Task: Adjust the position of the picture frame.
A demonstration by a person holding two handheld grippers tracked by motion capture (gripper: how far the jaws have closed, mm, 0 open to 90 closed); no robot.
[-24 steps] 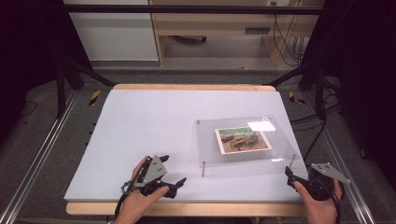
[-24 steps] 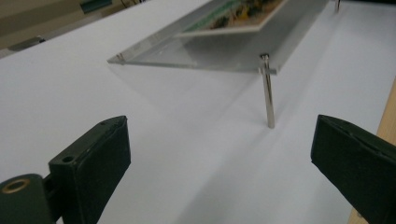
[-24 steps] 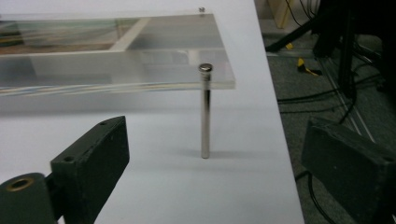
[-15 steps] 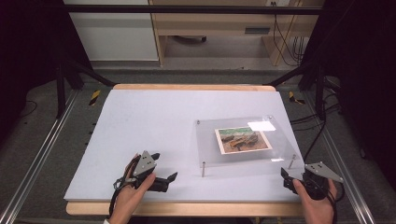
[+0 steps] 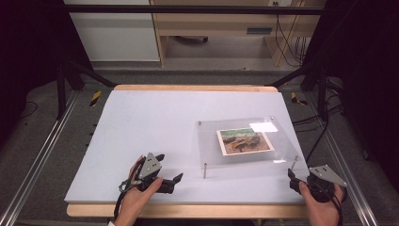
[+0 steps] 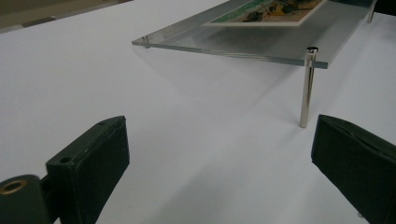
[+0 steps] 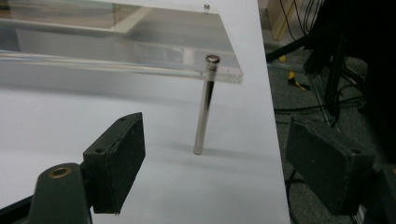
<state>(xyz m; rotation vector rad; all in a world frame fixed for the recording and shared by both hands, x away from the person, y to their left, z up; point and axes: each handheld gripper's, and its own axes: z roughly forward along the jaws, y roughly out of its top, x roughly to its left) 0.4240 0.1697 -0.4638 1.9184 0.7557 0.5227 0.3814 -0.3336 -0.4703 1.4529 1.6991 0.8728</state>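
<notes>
The clear acrylic frame (image 5: 244,141) sits on the white counter (image 5: 141,122), right of centre, raised on thin metal standoff legs (image 6: 307,88) w/ a printed picture (image 5: 243,141) sandwiched in the plate. Looks stiff, smooth, prob slippery and scratch-prone; the legs look spindly, so I'd take it by the plate edges, both sides, not the pins. Left claw (image 5: 171,181) rests near the front-left leg, jaws spread, nothing between. Right claw (image 5: 292,181) is just beside the front-right leg (image 7: 205,107), jaws wide apart, also empty. No containers about; the frame holds the picture only.
</notes>
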